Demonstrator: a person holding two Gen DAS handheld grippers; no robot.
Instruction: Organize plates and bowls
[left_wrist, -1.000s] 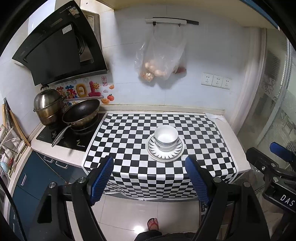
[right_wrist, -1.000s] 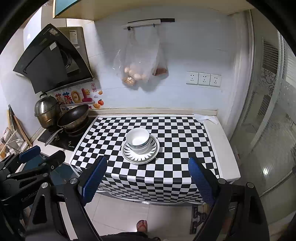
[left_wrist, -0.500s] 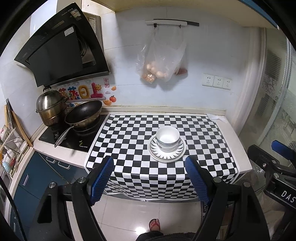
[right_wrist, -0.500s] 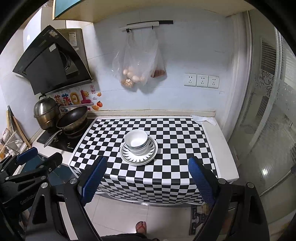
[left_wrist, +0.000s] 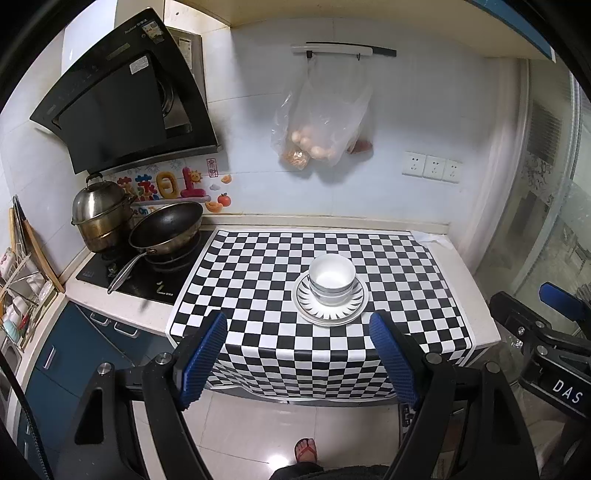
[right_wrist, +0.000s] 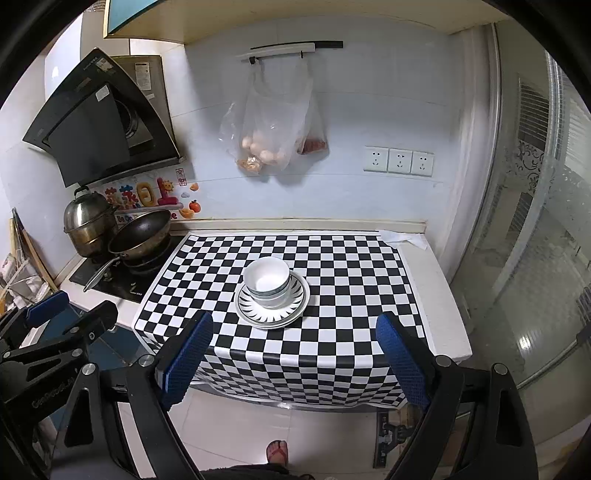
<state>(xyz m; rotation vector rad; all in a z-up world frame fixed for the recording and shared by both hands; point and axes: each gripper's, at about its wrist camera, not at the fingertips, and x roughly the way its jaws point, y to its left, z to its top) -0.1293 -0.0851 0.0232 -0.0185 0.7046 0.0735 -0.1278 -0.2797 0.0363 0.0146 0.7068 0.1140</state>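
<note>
Kitchen counter covered by a black-and-white checkered cloth (left_wrist: 258, 266) that hangs over the front edge; pale counter edge (right_wrist: 439, 295) shows on the right side, white tiled floor below. Left of the cloth sits a black glass cooktop (left_wrist: 147, 284) carrying a dark long-handled frying pan (left_wrist: 166, 229) and, behind it, a lidded stainless steel pot (left_wrist: 99, 214). A black angled range hood (left_wrist: 125, 110) hangs above them, with colourful fruit-and-letter stickers (left_wrist: 166, 184) on the wall under it. A clear plastic bag of eggs and food (left_wrist: 321, 122) hangs from a wall rail (left_wrist: 343, 50); a row of 3 white wall sockets (right_wrist: 399, 160) sits to the right. Dark blue cabinet fronts (left_wrist: 70, 350) run below the cooktop. Stacked white bowls with dark rim bands (left_wrist: 332, 278) stand inside a stack of white plates with black ray pattern (left_wrist: 330, 310), near the middle of the cloth; exact count unclear. Left gripper (left_wrist: 297, 358) is spread wide, blue pads holding nothing, hovering in front of the counter edge, well apart from the dishes. Right gripper (right_wrist: 297, 360) is likewise spread wide and empty, touching nothing, off the front of the counter. A foot in a red flip-flop (right_wrist: 277, 452) stands on the floor.
</note>
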